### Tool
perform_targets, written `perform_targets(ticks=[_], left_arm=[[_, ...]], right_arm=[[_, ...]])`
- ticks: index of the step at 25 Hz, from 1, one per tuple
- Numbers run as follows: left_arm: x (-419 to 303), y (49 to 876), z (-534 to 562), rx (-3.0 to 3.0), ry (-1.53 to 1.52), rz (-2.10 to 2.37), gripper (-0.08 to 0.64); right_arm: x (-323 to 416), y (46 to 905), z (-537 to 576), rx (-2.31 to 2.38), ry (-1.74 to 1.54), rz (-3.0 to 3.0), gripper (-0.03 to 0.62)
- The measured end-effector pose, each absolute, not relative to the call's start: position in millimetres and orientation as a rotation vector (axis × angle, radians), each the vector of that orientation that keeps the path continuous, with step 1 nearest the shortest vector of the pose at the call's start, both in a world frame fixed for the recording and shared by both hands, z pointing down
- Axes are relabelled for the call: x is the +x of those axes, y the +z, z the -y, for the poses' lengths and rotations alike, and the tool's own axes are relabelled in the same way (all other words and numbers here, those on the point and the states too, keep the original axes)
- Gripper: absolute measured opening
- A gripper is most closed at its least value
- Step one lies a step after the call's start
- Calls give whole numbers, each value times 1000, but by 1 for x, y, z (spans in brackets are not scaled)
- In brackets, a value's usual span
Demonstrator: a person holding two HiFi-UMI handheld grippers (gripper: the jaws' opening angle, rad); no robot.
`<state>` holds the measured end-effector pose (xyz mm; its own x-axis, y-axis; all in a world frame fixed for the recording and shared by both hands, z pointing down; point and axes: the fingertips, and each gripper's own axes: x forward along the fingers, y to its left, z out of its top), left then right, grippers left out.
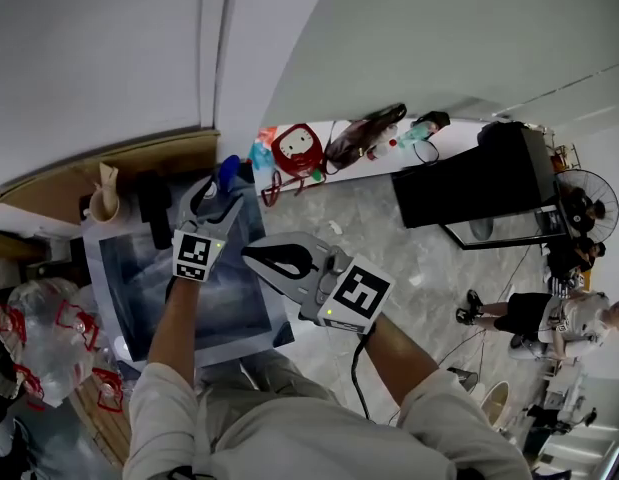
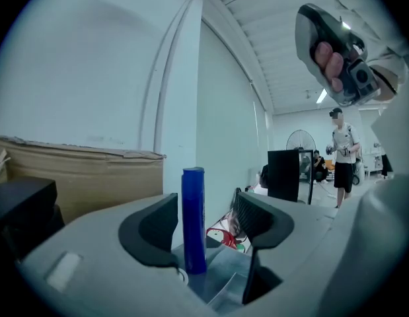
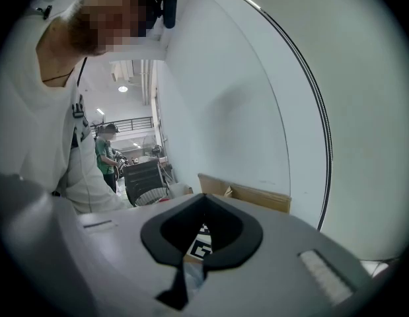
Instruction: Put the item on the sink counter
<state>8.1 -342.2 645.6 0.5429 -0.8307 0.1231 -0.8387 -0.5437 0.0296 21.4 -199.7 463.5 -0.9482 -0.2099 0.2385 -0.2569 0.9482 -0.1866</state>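
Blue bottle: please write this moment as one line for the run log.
left gripper: open | blue bottle: upright between its jaws, not gripped, base hidden | right gripper: shut, empty

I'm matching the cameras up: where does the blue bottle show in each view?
Head view: blue bottle, upper left of centre, at the left tool's tips.
Left gripper view: lower centre, upright between that tool's open jaws.
Right gripper view: not in it.
Shared landmark: the brown cardboard, in all three.
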Motion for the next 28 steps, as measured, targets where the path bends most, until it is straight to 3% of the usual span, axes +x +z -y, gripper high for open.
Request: perform_targets(ticks=[28], left_arm=[[6,509,243,2908,188,1103,282]], right_arm=[[-1,378,158,375,140,2971,5]])
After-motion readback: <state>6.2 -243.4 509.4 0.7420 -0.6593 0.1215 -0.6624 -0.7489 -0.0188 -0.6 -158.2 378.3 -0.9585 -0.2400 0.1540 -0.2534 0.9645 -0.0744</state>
